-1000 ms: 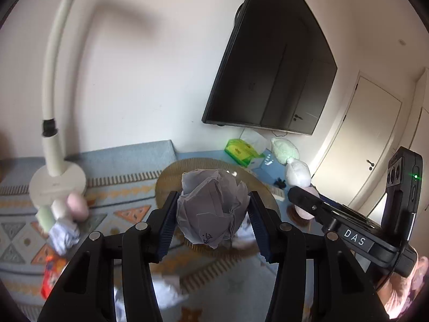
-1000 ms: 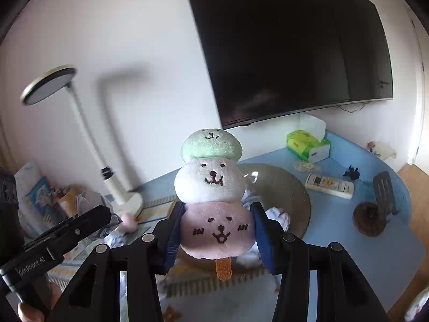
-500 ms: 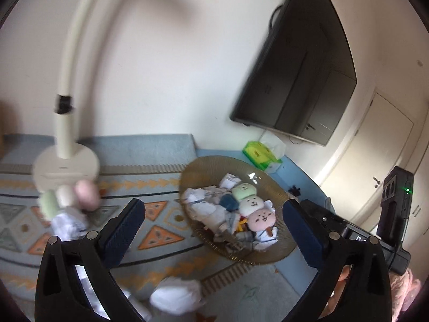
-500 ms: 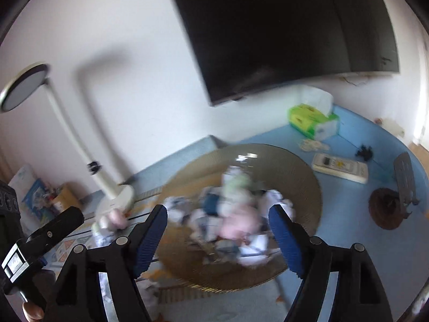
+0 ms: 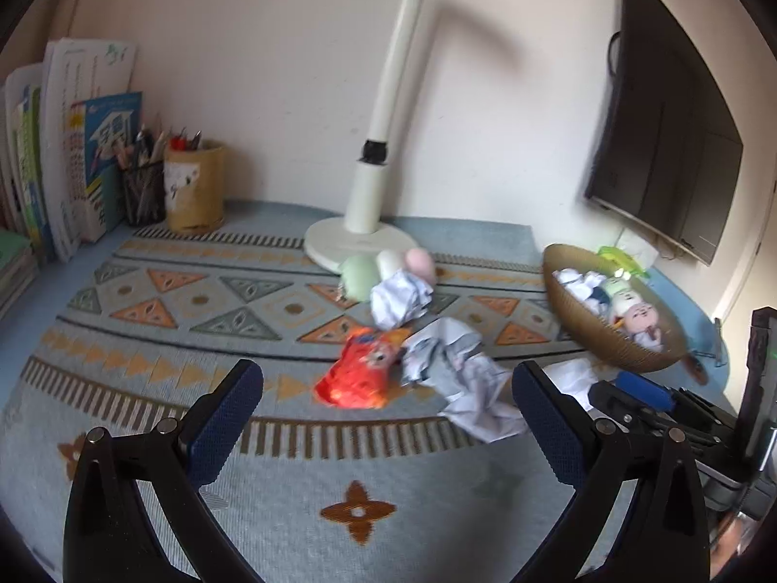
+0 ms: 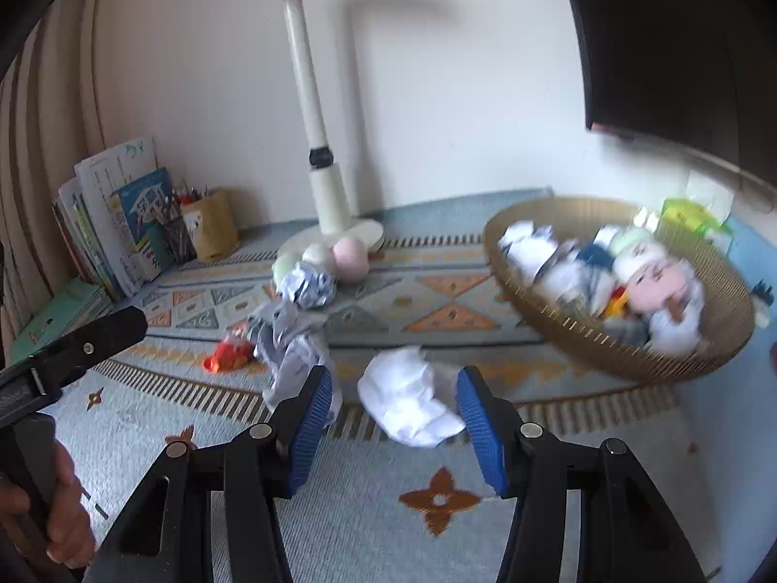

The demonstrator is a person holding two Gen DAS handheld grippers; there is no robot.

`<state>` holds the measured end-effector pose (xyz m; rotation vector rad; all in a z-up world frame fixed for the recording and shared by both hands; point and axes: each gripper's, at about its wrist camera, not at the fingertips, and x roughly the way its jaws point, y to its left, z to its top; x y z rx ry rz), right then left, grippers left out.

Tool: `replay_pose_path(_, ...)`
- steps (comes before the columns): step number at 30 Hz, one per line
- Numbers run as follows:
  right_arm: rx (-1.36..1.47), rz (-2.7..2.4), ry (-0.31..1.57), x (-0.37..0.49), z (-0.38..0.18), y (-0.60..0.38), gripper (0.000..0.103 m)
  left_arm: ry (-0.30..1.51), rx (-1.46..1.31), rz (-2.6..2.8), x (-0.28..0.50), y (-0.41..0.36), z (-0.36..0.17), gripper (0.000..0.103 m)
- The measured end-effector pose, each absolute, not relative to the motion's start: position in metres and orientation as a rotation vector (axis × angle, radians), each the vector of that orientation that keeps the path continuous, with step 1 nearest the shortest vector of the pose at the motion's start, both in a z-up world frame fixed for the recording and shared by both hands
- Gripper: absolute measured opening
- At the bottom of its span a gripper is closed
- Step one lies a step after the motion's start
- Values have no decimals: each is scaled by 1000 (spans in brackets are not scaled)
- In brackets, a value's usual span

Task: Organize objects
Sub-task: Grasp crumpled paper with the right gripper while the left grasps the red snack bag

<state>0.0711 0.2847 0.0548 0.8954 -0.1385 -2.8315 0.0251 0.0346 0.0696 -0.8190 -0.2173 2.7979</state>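
A woven basket [image 5: 573,320] [image 6: 631,364] stands at the right on the patterned mat and holds crumpled papers and a green-white-pink plush [image 5: 631,308] [image 6: 650,272]. On the mat lie a second plush [image 5: 388,267] [image 6: 330,257], crumpled paper balls [image 5: 400,296] [image 6: 311,286], a larger crumpled sheet [image 5: 456,374] [image 6: 286,340], an orange-red wrapper [image 5: 359,374] [image 6: 228,352] and a white paper wad [image 6: 408,403]. My left gripper [image 5: 386,418] is open and empty, above the mat before the wrapper. My right gripper [image 6: 396,418] is open, its jaws on either side of the white wad, apart from it.
A white desk lamp [image 5: 374,180] [image 6: 320,184] stands at the back. Books [image 5: 73,145] and pencil holders [image 5: 194,189] [image 6: 209,228] stand at the back left. A dark screen [image 5: 665,145] hangs on the right wall. A green tissue box [image 6: 694,216] sits behind the basket.
Both grippers opened and let go: the paper ball and the plush now lie in the basket. Both grippers then swung left and down towards the mat.
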Motion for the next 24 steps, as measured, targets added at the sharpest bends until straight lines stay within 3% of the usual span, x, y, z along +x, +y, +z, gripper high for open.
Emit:
replay_pose_path(4,921,-2847,-137,69,52,288,53,-256,-857,2807,21,31,54,102)
replay_pose_path(10,1016,-2852,-191,58,47,293,53,-154,-921,2813,18,42,49,102)
replay_pose_path(16,993,-2899,-112,63,48,285,65,-32,-886,2837,25,56,51,102)
replay_pose_path(24,1008,-2898,-80,61,48,282,67,-104,-911,2812,20,48,49,102)
